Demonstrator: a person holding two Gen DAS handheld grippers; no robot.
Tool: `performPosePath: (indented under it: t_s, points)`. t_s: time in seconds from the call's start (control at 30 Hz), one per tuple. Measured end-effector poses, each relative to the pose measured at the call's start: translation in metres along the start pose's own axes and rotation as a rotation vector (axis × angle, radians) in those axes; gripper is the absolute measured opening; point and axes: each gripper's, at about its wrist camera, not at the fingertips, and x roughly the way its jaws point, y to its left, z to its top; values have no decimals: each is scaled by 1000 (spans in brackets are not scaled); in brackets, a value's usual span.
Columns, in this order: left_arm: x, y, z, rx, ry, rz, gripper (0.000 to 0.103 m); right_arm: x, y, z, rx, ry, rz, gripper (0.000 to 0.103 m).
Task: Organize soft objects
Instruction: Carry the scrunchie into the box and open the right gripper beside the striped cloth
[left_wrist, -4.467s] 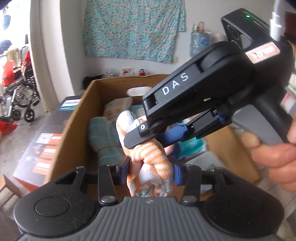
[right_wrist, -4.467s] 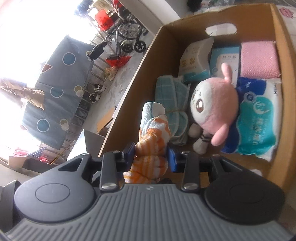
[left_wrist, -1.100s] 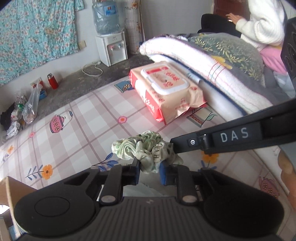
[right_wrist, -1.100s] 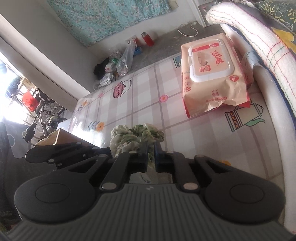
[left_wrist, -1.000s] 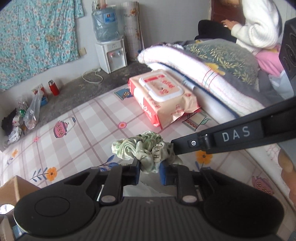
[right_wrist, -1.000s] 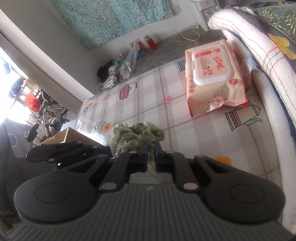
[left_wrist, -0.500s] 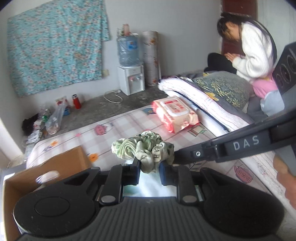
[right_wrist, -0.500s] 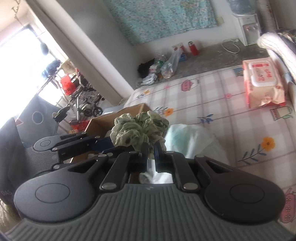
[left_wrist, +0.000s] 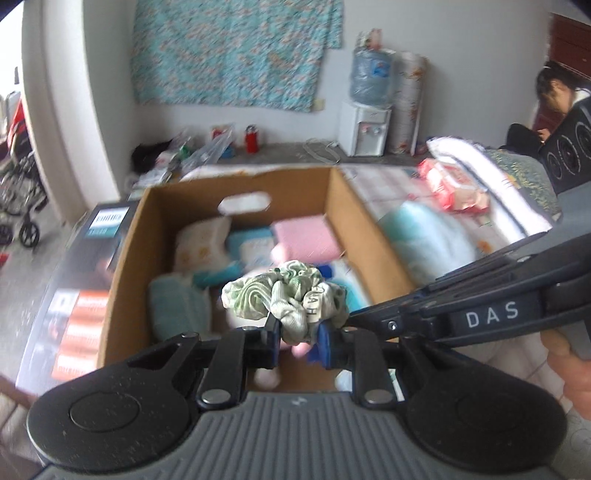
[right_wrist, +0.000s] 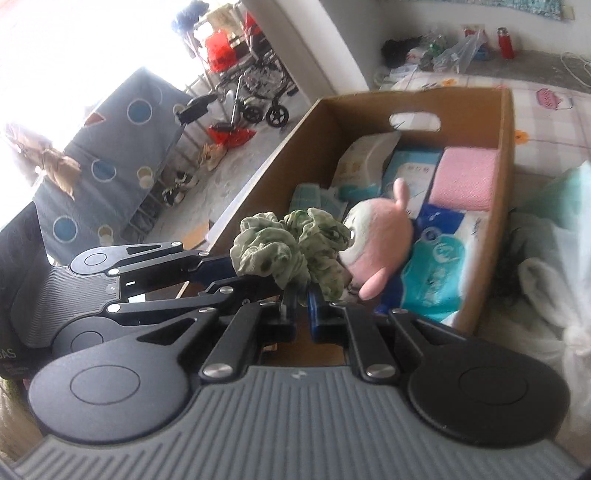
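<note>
A: Now, both the left gripper (left_wrist: 297, 341) and right gripper (right_wrist: 301, 308) pinch the crumpled pale-green fabric scrunchie (left_wrist: 286, 295) above the open brown cardboard box (right_wrist: 506, 155).

B: Released unevenly, it could catch on one pad and fall short of the pink plush toy (right_wrist: 380, 240), outside.
</note>
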Motion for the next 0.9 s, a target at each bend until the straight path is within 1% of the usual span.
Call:
performPosePath:
  t_s: [0.17, 0.27, 0.37, 0.43, 0.47, 0.5, 0.57, 0.6, 0.63, 0.73, 0.9]
  points:
    - [16, 34, -30, -47, 104, 22, 21, 47, 14, -8, -3, 121, -5, 7]
    - [26, 46, -41, -49, 158, 30, 22, 68, 17, -13, -41, 167, -43, 8]
    - [35, 43, -48, -37, 203, 26, 26, 80, 21, -17, -76, 202, -78, 8]
    - [38, 43, -54, -23, 229, 19, 35, 84, 17, -19, -83, 221, -93, 10]
    - [38, 40, -56, -16, 237, 19, 36, 84, 17, -19, -82, 230, -97, 11]
    - [38, 40, -58, -8, 240, 18, 36, 84, 18, -20, -80, 235, -100, 12]
    - [35, 40, -58, 4, 231, 19, 39, 82, 16, -21, -86, 236, -107, 19]
    - [33, 40, -58, 7, 225, 19, 43, 81, 17, -21, -89, 233, -111, 21]
    - [31, 40, -57, 9, 219, 18, 45, 79, 16, -21, -90, 229, -114, 23]
    - [27, 41, -55, 4, 210, 19, 45, 77, 13, -21, -86, 217, -112, 24]
    - [25, 41, -54, -8, 171, 30, 44, 63, 11, -17, -81, 166, -104, 25]
